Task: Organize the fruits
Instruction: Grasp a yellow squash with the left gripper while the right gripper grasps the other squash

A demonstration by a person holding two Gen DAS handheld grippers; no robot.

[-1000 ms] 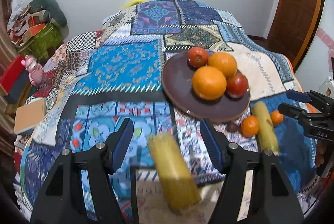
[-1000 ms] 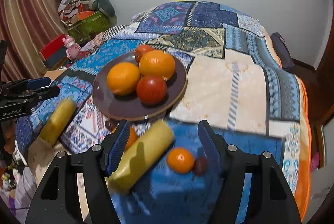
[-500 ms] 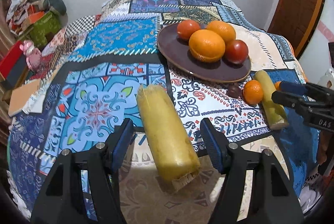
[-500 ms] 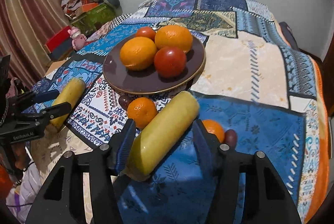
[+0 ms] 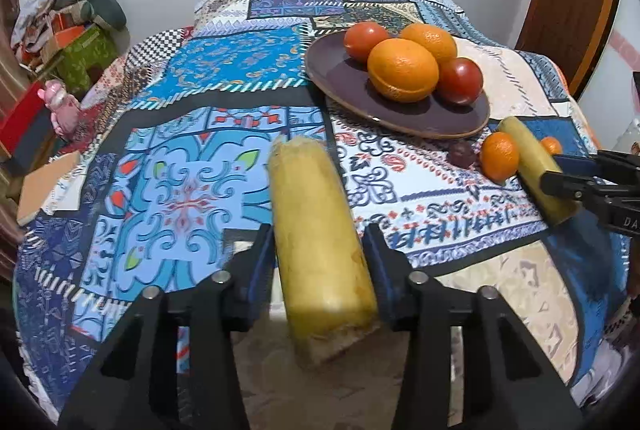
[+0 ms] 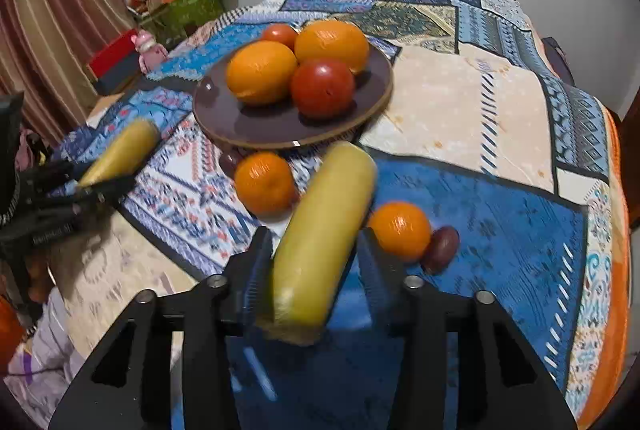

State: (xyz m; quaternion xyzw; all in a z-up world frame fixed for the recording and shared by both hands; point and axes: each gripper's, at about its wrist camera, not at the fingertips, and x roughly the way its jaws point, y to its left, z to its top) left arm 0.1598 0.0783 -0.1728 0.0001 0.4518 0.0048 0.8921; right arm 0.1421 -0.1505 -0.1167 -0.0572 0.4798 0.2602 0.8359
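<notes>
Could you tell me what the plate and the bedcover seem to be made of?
The plate looks like glazed ceramic or perhaps lacquered wood: dark brown, glossy highlights, paler tan rim. The bedcover looks like soft printed cotton-type fabric: matte patchwork patterns, wrinkles and drape.

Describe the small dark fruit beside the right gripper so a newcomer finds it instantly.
Start at the round brown plate of oranges on the patchwork bedspread. Nearer the camera, right of the long yellow fruit, lies a small dark reddish-brown oval fruit, touching a small orange tangerine; darker and smaller.
</notes>
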